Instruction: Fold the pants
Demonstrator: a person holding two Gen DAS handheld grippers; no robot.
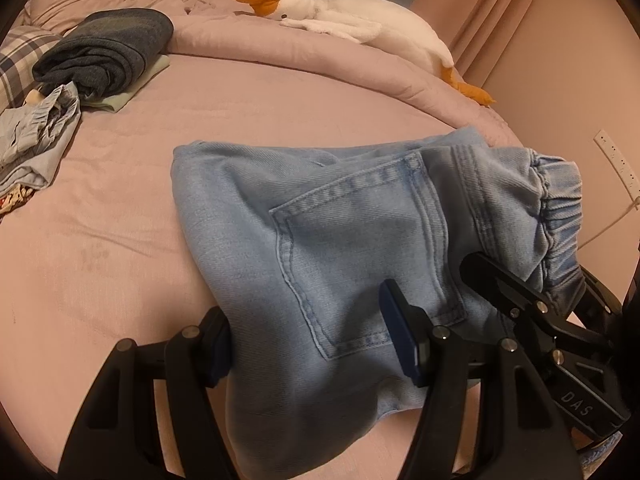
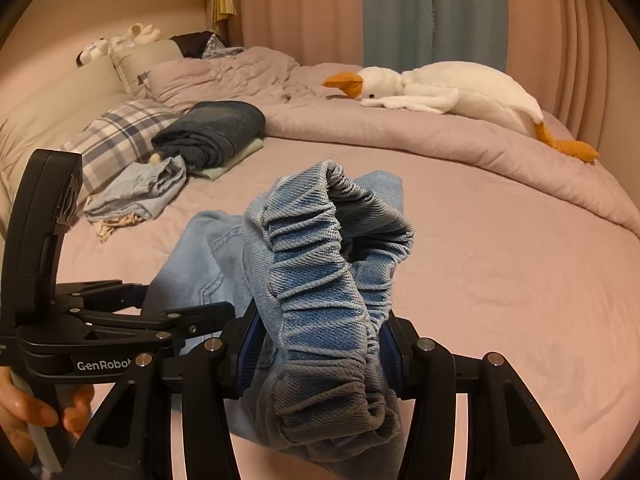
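The right tool (image 2: 316, 344) pinches the elastic waistband (image 2: 320, 280) of the pants (image 1: 320, 240), which stretch leftward across the bed (image 1: 120, 240); the left tool (image 1: 312, 344) straddles the seat, spread apart, nothing clamped.

I count one pair of light denim pants (image 1: 320, 248) on the bed (image 1: 120, 280), and two grippers: my left gripper (image 1: 308, 344) and my right gripper (image 2: 316, 352). There is one white goose plush (image 1: 360, 16), one folded dark garment (image 1: 104, 52) on one pale green piece (image 1: 120, 96), one crumpled light blue garment (image 1: 40, 132), and one plaid pillow (image 2: 116, 136).
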